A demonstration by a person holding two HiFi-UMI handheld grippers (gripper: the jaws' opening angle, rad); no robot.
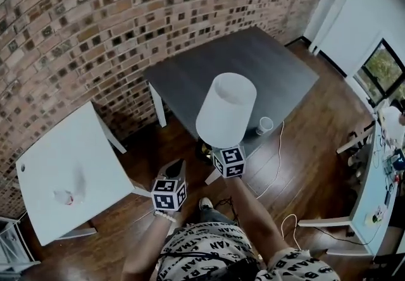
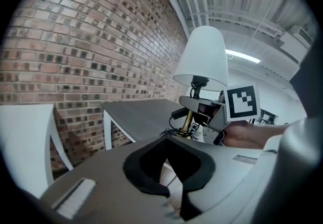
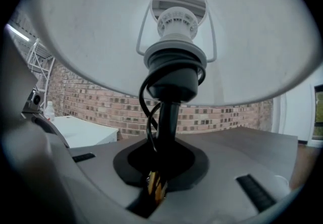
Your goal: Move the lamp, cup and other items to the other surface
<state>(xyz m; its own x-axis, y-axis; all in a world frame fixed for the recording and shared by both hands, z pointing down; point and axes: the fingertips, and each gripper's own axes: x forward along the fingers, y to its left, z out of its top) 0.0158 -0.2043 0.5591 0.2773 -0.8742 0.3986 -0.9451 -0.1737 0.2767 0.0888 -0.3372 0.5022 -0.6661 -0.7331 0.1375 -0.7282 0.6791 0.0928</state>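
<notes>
Your right hand-held gripper (image 3: 155, 186) is clamped on the lamp's (image 1: 226, 109) thin stem, with the shade straight above it. Your left hand-held gripper (image 2: 174, 187), jaws nearly together, holds nothing. The dark tabletop (image 1: 240, 64) lies beyond the lamp. The carry looks bound for the white tabletop (image 1: 82, 147), left of your left hand-held gripper. Keep the lamp upright, mind its wound cord (image 3: 146, 102), and land the base flat. The cup (image 1: 264, 125) sits just right of your right hand-held gripper. Only your shirt (image 1: 209, 242) shows lettering, seemingly "BAN".

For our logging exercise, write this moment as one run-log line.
right gripper: shut on lamp, upright | left gripper: shut, empty | cup: on dark table
</notes>
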